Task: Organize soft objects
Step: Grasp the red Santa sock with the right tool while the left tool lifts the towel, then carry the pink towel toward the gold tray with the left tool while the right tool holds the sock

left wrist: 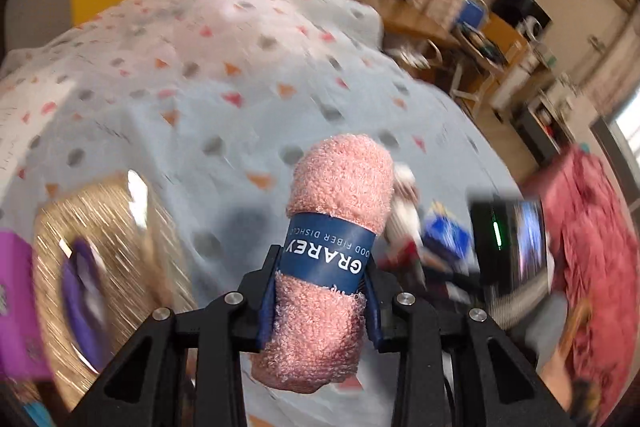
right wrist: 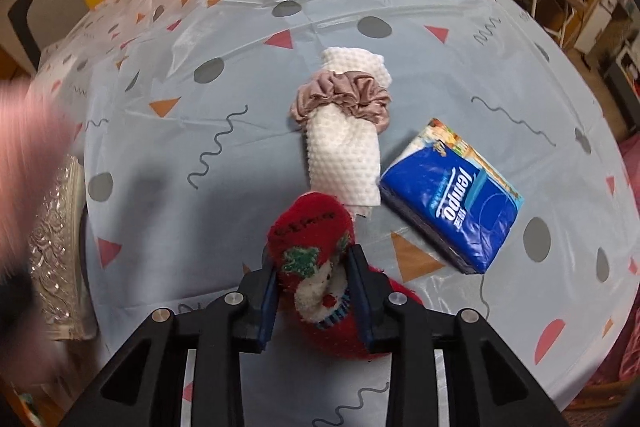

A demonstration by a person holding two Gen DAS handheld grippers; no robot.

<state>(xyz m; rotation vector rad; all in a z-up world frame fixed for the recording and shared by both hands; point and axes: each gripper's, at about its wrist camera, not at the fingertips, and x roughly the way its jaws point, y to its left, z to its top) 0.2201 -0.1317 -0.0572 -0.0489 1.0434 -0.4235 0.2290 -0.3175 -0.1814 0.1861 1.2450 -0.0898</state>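
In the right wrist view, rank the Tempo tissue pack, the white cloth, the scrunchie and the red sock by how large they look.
1. Tempo tissue pack
2. White cloth
3. Red sock, though it sits nearest the camera and is partly hidden by the right gripper, so its rank against the cloth is unsure
4. Scrunchie

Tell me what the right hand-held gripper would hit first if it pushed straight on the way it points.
Probably the white paper towel just beyond the red Christmas sock the right hand-held gripper is shut on, though depth is unclear.
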